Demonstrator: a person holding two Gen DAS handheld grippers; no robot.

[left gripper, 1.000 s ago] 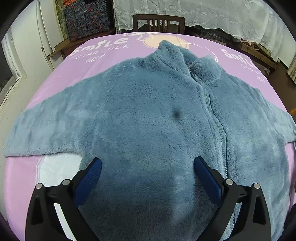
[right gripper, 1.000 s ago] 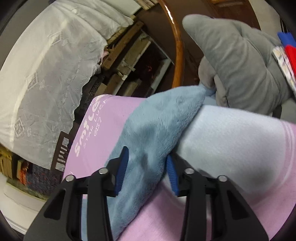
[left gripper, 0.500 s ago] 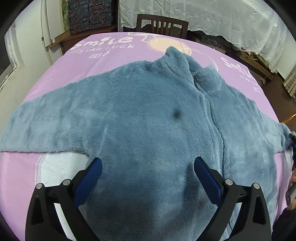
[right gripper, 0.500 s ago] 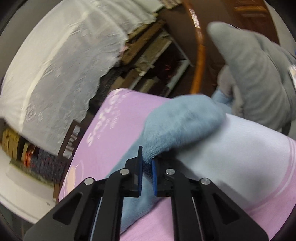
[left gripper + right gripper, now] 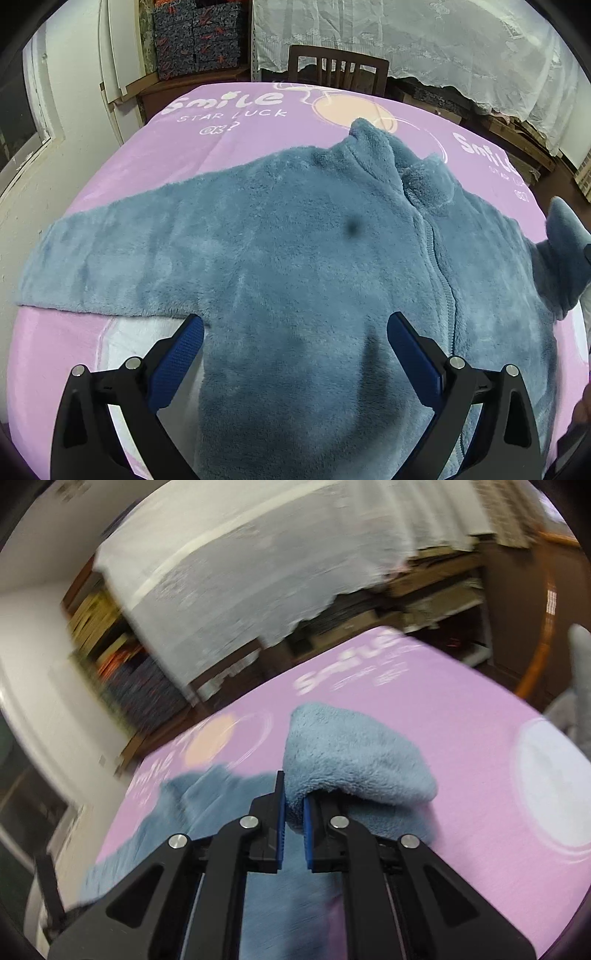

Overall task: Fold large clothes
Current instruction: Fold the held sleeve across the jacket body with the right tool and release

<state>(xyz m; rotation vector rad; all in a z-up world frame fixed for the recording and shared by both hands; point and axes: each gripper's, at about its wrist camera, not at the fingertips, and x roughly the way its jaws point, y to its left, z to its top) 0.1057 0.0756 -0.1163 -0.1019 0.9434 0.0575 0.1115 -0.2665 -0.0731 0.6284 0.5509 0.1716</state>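
Nearest in the left wrist view, the left gripper (image 5: pixel 295 354) hangs released over the lower front of the blue fleece jacket (image 5: pixel 295 258), its blue pads spread wide with nothing pinched. The jacket lies flat, zip up, on the pink blanket (image 5: pixel 229 129), one sleeve stretched out to the left. At the right, the right gripper (image 5: pixel 293 819) is clenched on the other sleeve's cuff (image 5: pixel 351 760), raised off the blanket. Beyond stand a wooden chair (image 5: pixel 338 68) and a white lace cloth (image 5: pixel 424 40).
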